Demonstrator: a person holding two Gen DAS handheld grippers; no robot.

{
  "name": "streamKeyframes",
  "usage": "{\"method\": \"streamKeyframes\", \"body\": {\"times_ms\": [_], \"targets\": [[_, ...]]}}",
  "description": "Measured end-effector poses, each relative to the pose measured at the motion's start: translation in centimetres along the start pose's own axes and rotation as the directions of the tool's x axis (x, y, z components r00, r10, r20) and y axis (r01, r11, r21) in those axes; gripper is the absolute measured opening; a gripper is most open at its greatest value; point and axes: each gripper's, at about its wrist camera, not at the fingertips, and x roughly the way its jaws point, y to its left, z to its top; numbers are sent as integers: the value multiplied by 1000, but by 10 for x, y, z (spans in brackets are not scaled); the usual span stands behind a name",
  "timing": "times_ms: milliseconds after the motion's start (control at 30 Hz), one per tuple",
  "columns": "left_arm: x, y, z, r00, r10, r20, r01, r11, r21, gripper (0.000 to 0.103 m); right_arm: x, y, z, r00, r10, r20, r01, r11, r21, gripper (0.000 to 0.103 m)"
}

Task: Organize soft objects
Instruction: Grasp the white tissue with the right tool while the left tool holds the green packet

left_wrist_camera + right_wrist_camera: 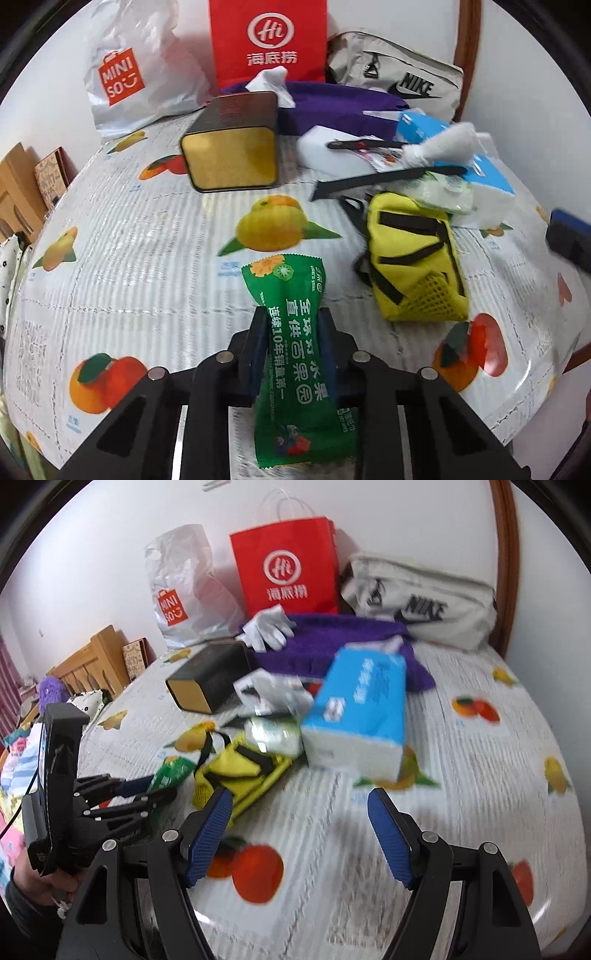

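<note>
My left gripper point(293, 314) is shut on a green snack packet point(295, 343), pinching it at its waist so the foil bulges above and below the blue pads. From the right wrist view the same gripper point(147, 790) and packet point(171, 771) show at the left, held by a person's hand. My right gripper point(299, 797) hangs open over the fruit-print tablecloth point(461, 775) with nothing between its fingers. Just beyond it lie a small yellow backpack point(240, 771), a wet-wipe pack point(273, 734) and a blue tissue pack point(358, 709). The yellow backpack point(413, 258) sits right of the packet.
At the back stand a red paper bag point(267, 40), a white Miniso bag point(136, 74) and a grey Nike bag point(399, 74). A purple cloth point(332, 107), a white glove point(269, 627) and a black-and-gold box point(231, 147) lie in front of them. Wooden furniture point(92, 661) stands left.
</note>
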Motion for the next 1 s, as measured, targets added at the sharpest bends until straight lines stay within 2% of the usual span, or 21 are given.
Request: {"method": "streamKeyframes", "body": {"times_ms": [67, 200, 300, 467, 533, 600, 633, 733, 900, 1000], "targets": [[2, 8, 2, 999, 38, 10, -38, 999, -7, 24, 1, 2, 12, 999, -7, 34, 7, 1000, -18, 75], [4, 26, 6, 1000, 28, 14, -27, 998, -54, 23, 13, 9, 37, 996, -21, 88, 27, 997, -71, 75], [5, 33, 7, 1000, 5, 12, -4, 997, -74, 23, 30, 17, 49, 995, -46, 88, 57, 989, -134, 67], [5, 36, 5, 1000, -11, 24, 13, 996, -87, 26, 59, 26, 59, 998, -34, 50, 43, 982, -183, 61], [5, 37, 5, 1000, -15, 24, 17, 996, -89, 26, 71, 30, 58, 999, -39, 14, 41, 975, -218, 50], [5, 39, 5, 999, -23, 26, 26, 995, -94, 26, 84, 33, 58, 998, -62, -17, 56, 968, -243, 13], [5, 39, 5, 999, -27, 27, 29, 995, -97, 26, 89, 32, 57, 998, -59, -34, 49, 970, -239, 10], [4, 41, 5, 999, -35, 30, 38, 994, -103, 26, 94, 32, 57, 998, -44, -53, 30, 972, -234, 7], [5, 44, 6, 998, -46, 39, 50, 992, -112, 24, 65, 22, 65, 998, 60, 9, -58, 989, -139, 6], [6, 45, 9, 998, -47, 39, 51, 992, -112, 24, 47, 20, 67, 997, 70, 35, -65, 991, -116, 6]]}}
